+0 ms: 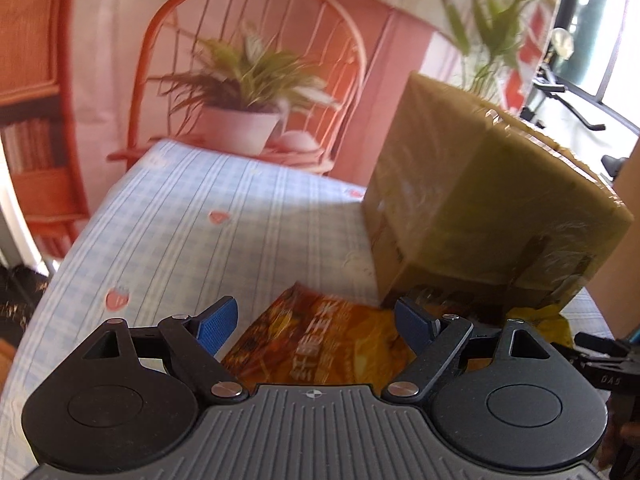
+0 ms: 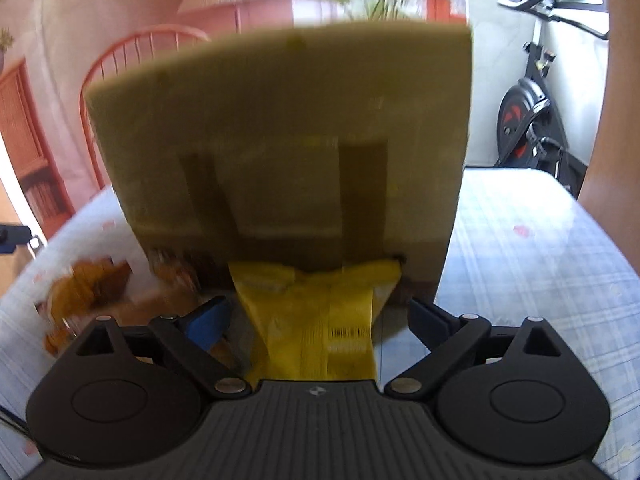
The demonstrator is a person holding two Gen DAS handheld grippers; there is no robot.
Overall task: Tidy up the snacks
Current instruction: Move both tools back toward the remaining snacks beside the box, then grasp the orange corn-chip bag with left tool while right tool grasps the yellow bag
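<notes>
From my remote seat, the left hand-held gripper point(image 1: 316, 324) was spread wide, its blue fingertips point(image 1: 218, 322) well apart and pinching nothing. An orange snack bag point(image 1: 316, 344) lay flat on the desk point(image 1: 192, 220) between and below those tips, w/ yellow characters printed on it. Just beyond the bag stood a cardboard box point(image 1: 472, 200), taped over w/ clear film, its near bottom edge close to the bag's far end; I couldn't tell if they touched.

The right hand-held gripper point(image 2: 320, 320) was spread too, gripping nothing. A yellow snack bag point(image 2: 320, 320) ran lengthwise between its blue fingertips point(image 2: 210, 322) w/o either one visibly pressing it (a barcode showed on the bag near the right-side tip). The bag's far end sat right against the base of the same cardboard box point(image 2: 280, 140), which filled most of the right wrist view. To the left of that bag, an orange-brown snack packet point(image 2: 92, 284) lay on the desk point(image 2: 540, 260), too blurred to read.

The desk wore a pale blue checked cloth w/ small pink strawberry marks. In the left wrist view, a sliver of the yellow bag point(image 1: 540, 318) showed by the box's right corner.
</notes>
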